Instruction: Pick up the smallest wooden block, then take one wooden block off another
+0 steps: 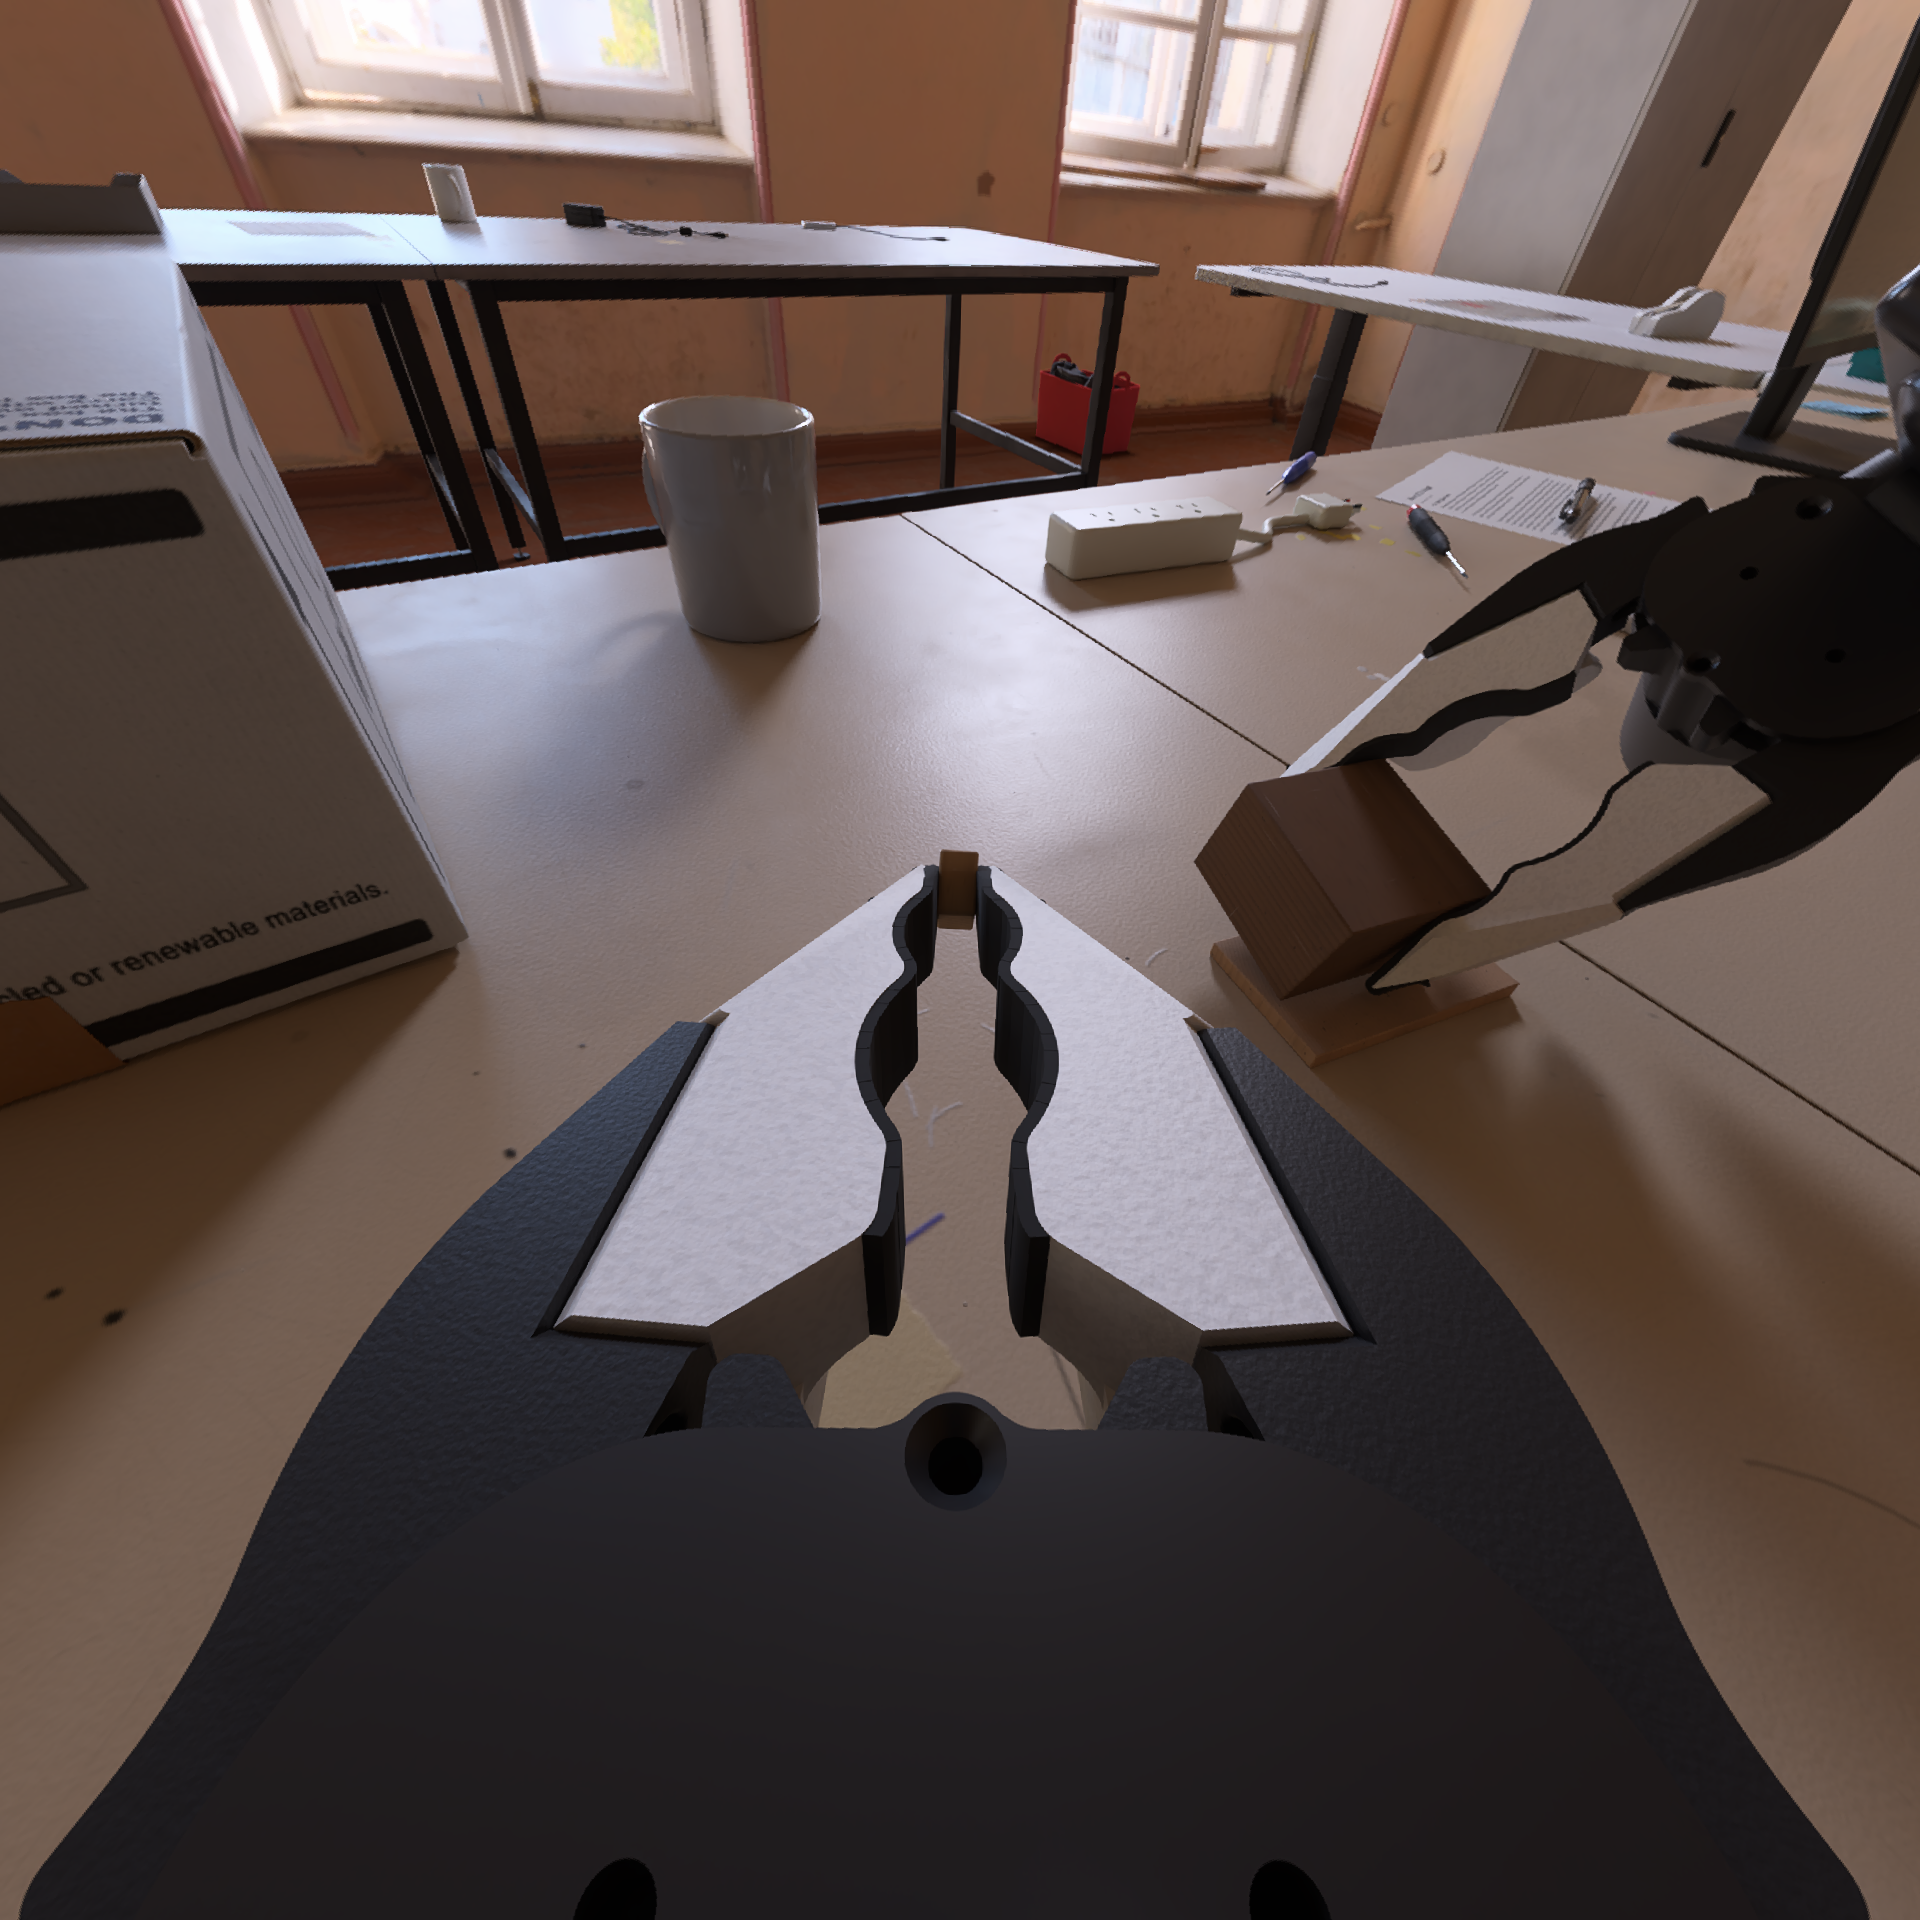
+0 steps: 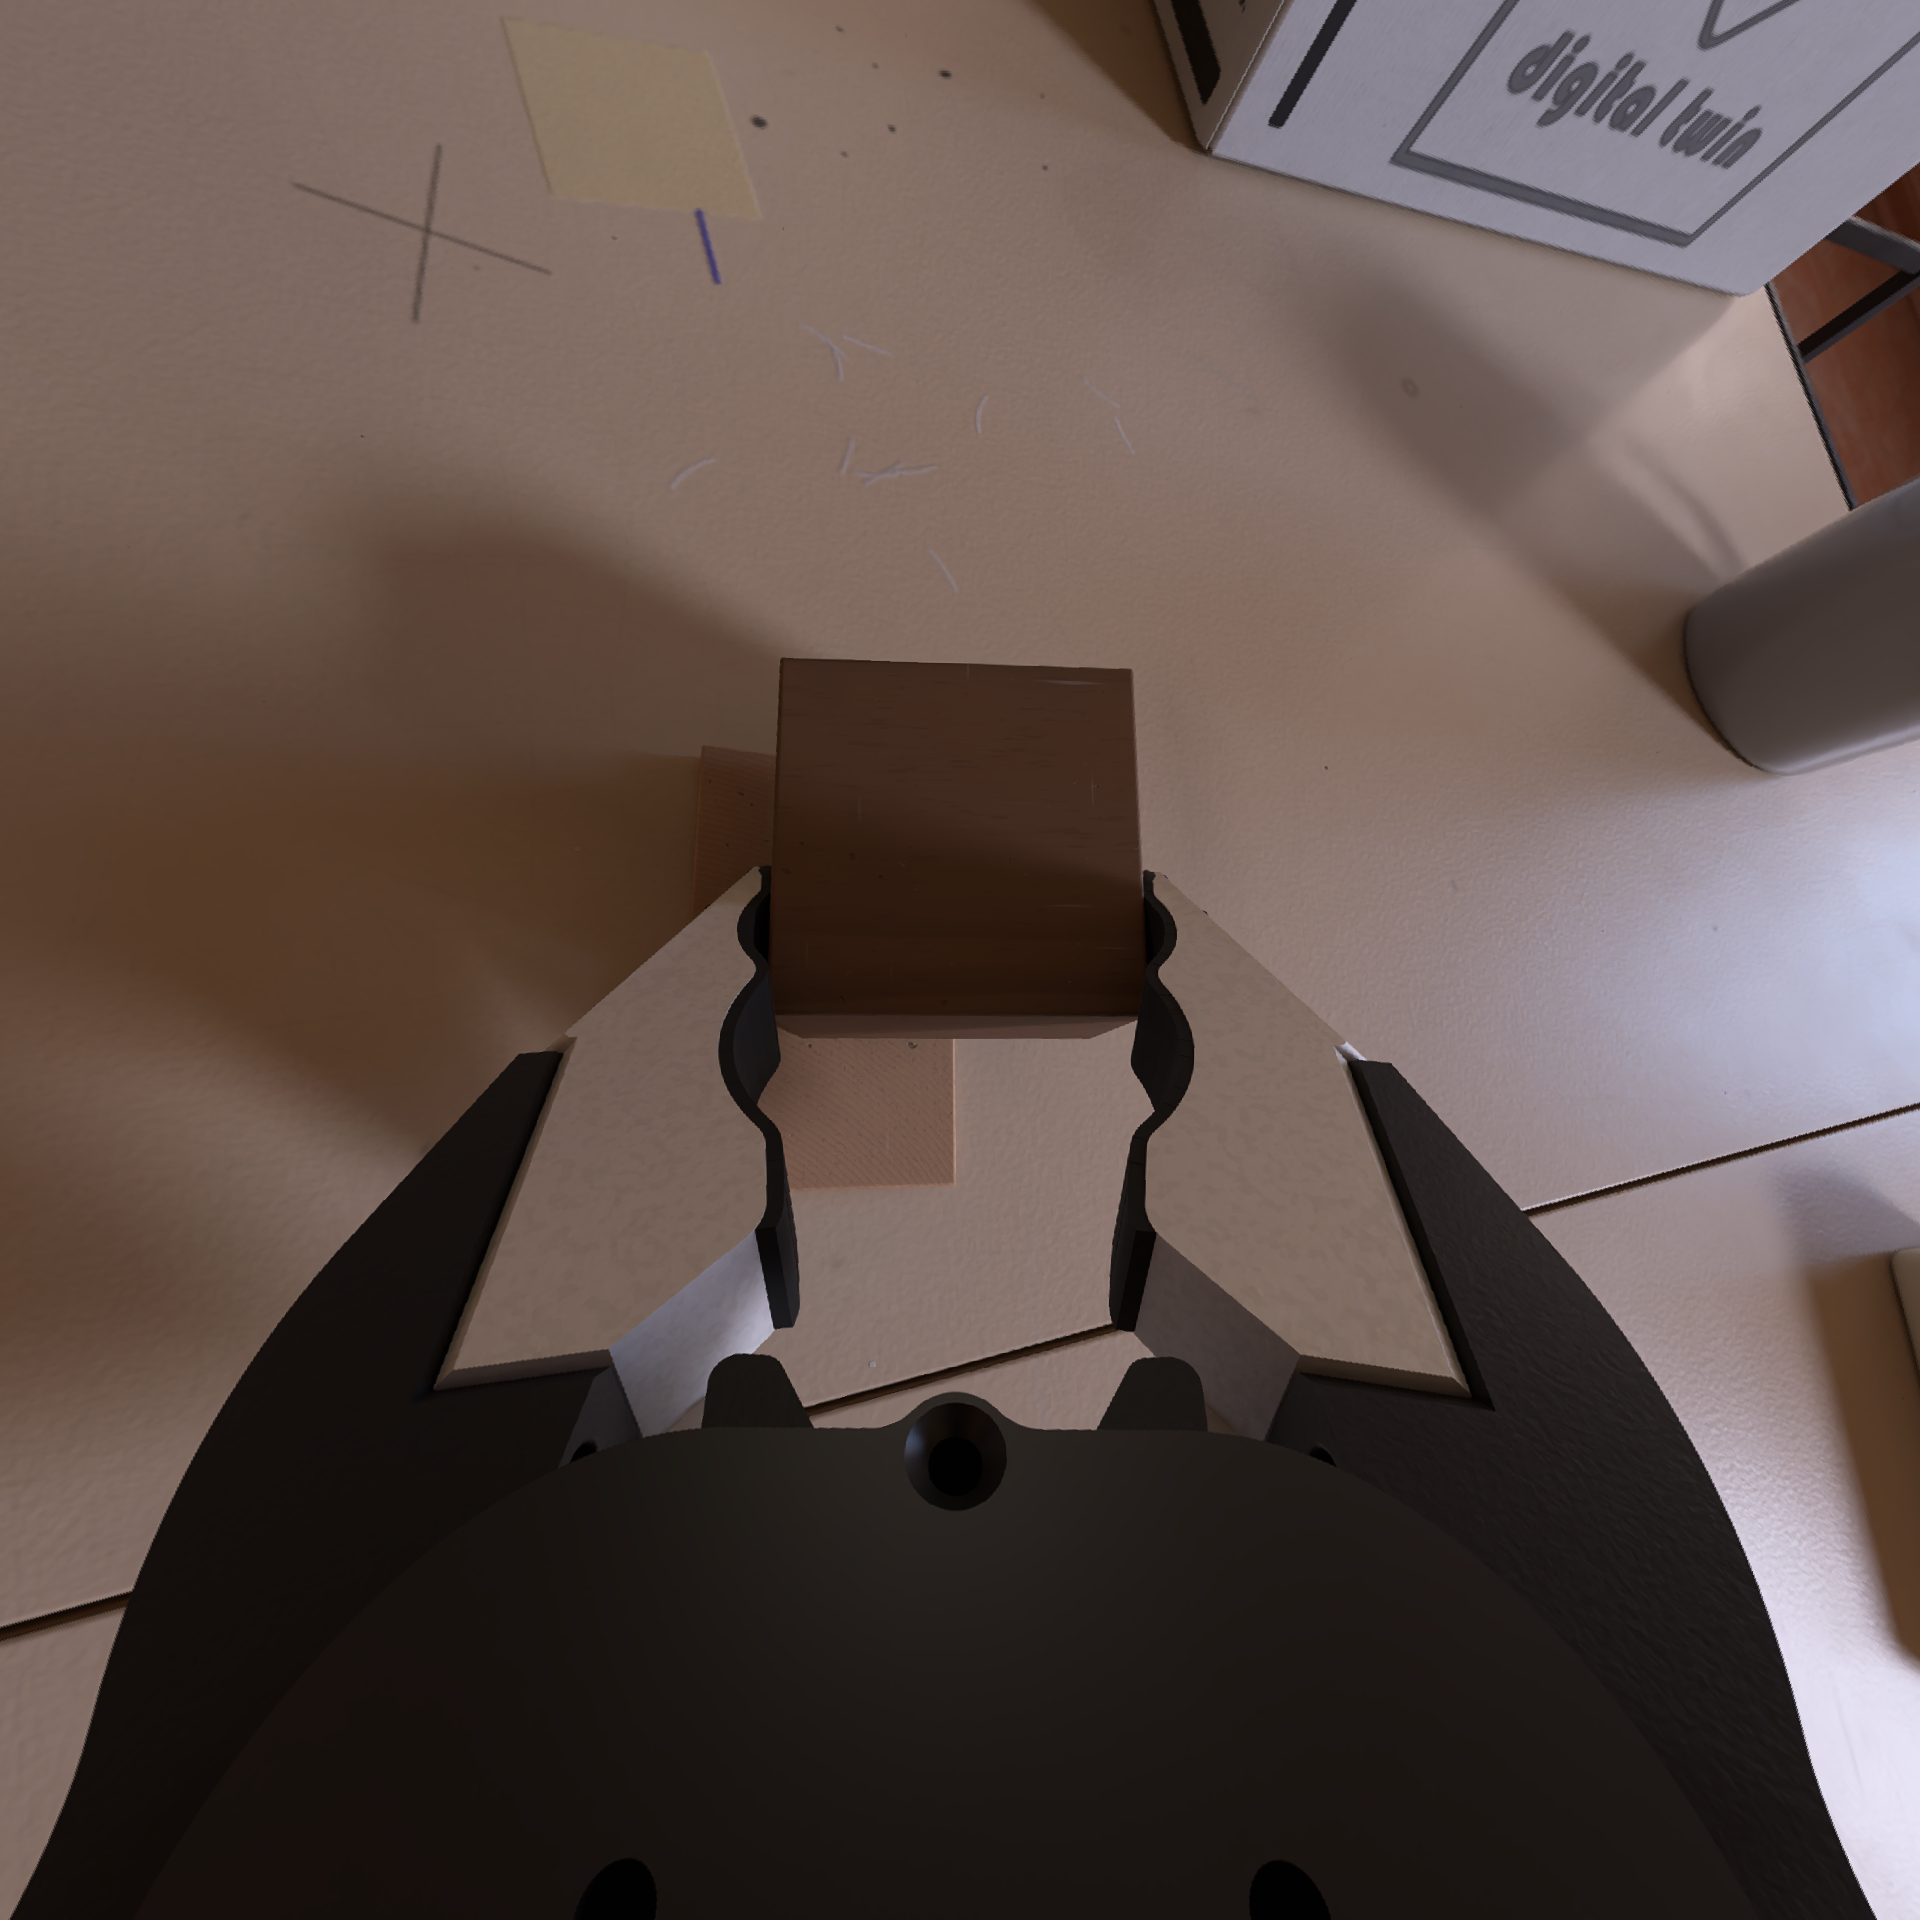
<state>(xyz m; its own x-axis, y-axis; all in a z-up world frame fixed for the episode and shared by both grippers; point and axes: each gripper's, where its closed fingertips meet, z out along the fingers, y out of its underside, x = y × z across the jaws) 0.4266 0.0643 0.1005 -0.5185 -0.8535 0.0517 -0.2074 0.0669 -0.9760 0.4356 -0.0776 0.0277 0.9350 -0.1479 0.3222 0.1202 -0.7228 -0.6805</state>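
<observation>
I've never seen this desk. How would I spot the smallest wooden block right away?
Start at the big white cardboard box on the beige table, then look right past the grey mug to the left gripper. The tiny tan block is pinched at its fingertips, far smaller than the dark brown cube on the flat pale slab.

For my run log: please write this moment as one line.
left gripper: shut on smallest wooden block | right gripper: shut on dark wooden cube, tilted | flat wooden block: on table

blocked: box (image 1: 187,665) left, mug (image 1: 740,514) ahead | open: tabletop (image 1: 727,831) between (bare)
</observation>
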